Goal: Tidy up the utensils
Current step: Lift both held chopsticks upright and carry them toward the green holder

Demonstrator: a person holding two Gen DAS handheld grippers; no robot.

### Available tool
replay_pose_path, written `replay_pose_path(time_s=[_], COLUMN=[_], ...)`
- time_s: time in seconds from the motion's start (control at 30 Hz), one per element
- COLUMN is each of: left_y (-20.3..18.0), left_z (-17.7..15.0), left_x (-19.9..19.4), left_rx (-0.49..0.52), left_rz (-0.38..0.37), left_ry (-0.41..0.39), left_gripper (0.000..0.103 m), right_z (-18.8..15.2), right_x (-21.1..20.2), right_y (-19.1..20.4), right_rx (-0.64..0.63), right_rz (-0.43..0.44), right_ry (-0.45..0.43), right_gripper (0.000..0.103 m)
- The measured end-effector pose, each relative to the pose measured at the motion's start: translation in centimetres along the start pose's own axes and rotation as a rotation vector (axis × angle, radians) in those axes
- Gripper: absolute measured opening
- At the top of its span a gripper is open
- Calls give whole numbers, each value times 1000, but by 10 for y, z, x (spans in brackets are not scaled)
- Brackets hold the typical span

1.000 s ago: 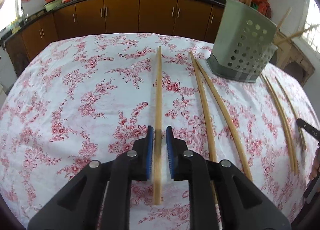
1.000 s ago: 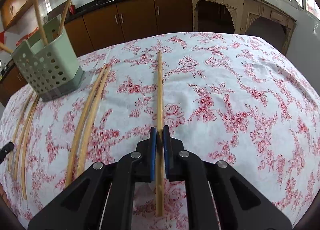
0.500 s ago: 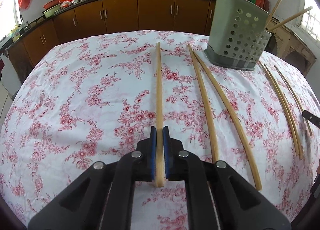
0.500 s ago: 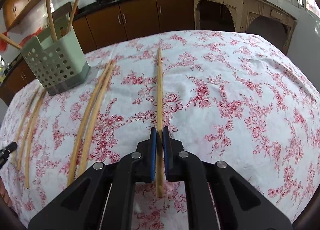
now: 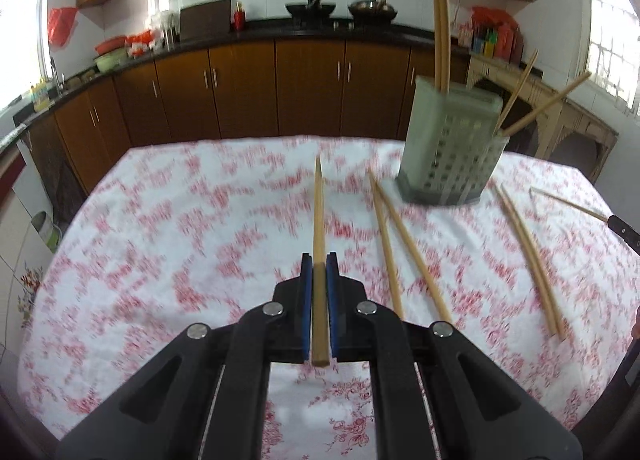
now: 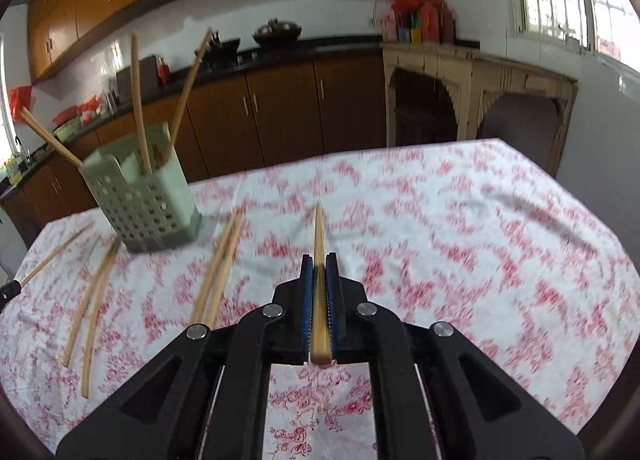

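Both grippers, left (image 5: 319, 264) and right (image 6: 319, 264), have jaws clamped on a chopstick (image 5: 318, 215); next, carry each to the perforated holder (image 5: 450, 147) and drop it in.

Counts, left wrist view: two grippers, the left gripper (image 5: 319, 272) and the right gripper (image 6: 319, 272), each clamped on one chopstick ( (image 5: 318, 211); (image 6: 319, 232)). One perforated holder (image 5: 448, 147) stood at 1 o'clock and contained four upright chopsticks (image 5: 440, 27). Four loose chopsticks lay as two pairs, the near pair (image 5: 406, 244) at 1 o'clock and the far pair (image 5: 526, 248) at 2 o'clock. Chopsticks totalled ten. One floral tablecloth (image 5: 180, 227) was present.
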State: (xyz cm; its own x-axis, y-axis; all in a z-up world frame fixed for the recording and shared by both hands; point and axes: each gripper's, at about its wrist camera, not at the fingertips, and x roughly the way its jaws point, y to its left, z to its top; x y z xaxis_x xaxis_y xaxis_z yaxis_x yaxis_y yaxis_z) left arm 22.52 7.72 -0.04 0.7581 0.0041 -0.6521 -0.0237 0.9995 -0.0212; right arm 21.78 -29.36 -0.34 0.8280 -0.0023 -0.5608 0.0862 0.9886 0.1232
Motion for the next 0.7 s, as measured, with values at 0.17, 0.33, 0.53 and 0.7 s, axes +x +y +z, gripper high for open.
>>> replay_pose_path(time_s=[0.17,0.33,0.53,0.7], left_y=[-1,-2,-2,-2], left_z=[17,33,47,53], left_x=[-23,-43,-60,-64], left_rx=[3,2,-13,-19], left_rz=[-3,-15,-30,-32], left_ry=[-93,-184,-250,-264], left_gripper=[8,8,8,8], right_z=[14,27,36,41], right_x=[-18,-30,-45,-48], right_y=[-1,-3,-1,3], right_rx=[2,7,9,3], right_rz=[9,17,29,42], right_ry=[-85,-152,-210,-225], right_gripper=[7,7,7,7])
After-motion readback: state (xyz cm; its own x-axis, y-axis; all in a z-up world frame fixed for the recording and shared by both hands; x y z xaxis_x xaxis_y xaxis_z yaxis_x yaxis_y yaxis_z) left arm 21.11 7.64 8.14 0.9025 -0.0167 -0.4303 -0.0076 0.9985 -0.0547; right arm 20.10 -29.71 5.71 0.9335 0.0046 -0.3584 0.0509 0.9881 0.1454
